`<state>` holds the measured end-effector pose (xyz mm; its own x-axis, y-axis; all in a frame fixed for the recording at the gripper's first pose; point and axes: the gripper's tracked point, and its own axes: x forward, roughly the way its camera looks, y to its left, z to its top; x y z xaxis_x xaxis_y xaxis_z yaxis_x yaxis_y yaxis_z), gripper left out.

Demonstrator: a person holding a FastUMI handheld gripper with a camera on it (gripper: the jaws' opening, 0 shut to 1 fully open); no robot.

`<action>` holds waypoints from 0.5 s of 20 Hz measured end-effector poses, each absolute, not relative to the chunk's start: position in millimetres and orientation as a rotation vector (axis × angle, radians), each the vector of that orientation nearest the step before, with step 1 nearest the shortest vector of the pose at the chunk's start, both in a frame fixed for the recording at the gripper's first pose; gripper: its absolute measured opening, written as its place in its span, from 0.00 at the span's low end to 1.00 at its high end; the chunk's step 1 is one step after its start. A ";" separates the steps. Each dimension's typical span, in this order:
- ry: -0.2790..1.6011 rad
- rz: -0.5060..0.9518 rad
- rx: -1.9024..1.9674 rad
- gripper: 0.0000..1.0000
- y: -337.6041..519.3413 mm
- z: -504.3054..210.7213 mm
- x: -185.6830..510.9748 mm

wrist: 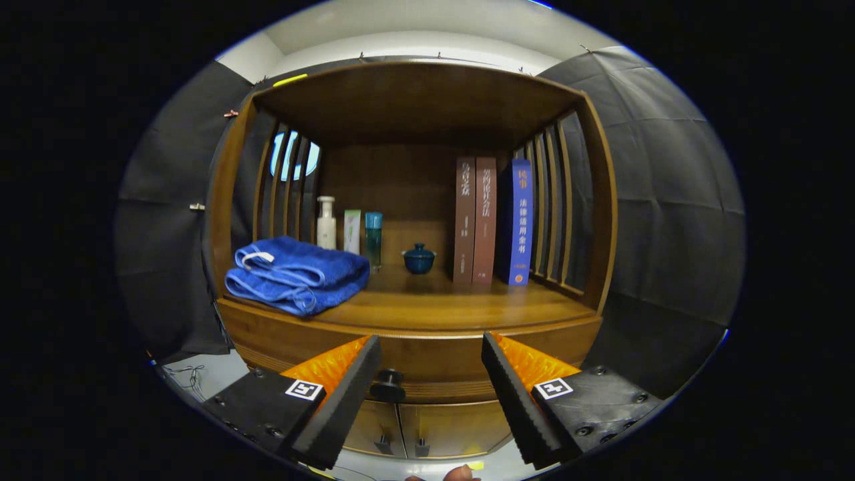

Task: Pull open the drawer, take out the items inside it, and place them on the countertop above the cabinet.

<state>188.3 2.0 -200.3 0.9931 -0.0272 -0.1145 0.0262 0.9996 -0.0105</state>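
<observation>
Gripper view, wooden cabinet [414,347] taken as landmark

- Hand-held gripper [427,394]: spread wide, holding nothing; its two fingers stand either side of the drawer knob, neither touching it. Judged lined up so that closing would catch the knob for the pull
- Drawer knob [387,385]: dark, round, on the drawer front below the cabinet's surface, nearer the left finger [340,407] than the right finger [514,401]
- Drawer [427,364]: shut; contents hidden, so the items to be taken out cannot be listed
- Surface [461,304] above the drawer: the set-down place for the task
- Blue towel [297,274]: folded, at the left front of the surface, its fold hanging close to the front edge
- Three bottles [349,230]: upright in a row behind the towel
- Small blue lidded pot [419,258]: mid-surface, toward the back
- Three books [494,220]: upright at the right, against the slatted side
- Open room: bare wood at the middle and right front of the surface, between towel and books, judged the easiest landing spot; slatted sides and top board close it in
- Two small handles [401,444] lower on the cabinet, under the drawer
</observation>
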 end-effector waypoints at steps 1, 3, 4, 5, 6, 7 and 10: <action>0.129 -0.023 -0.009 0.99 3.7 -211.0 193.2; 0.167 -0.018 -0.007 0.99 5.2 -233.1 203.3; 0.185 -0.017 -0.002 0.99 6.6 -242.2 207.4; 0.196 -0.018 0.003 0.99 7.2 -247.7 209.5; 0.204 -0.014 0.016 0.99 8.5 -252.3 208.4; 0.185 -0.014 0.030 1.00 9.8 -250.6 211.0; 0.200 0.006 0.037 0.99 23.6 -258.7 215.0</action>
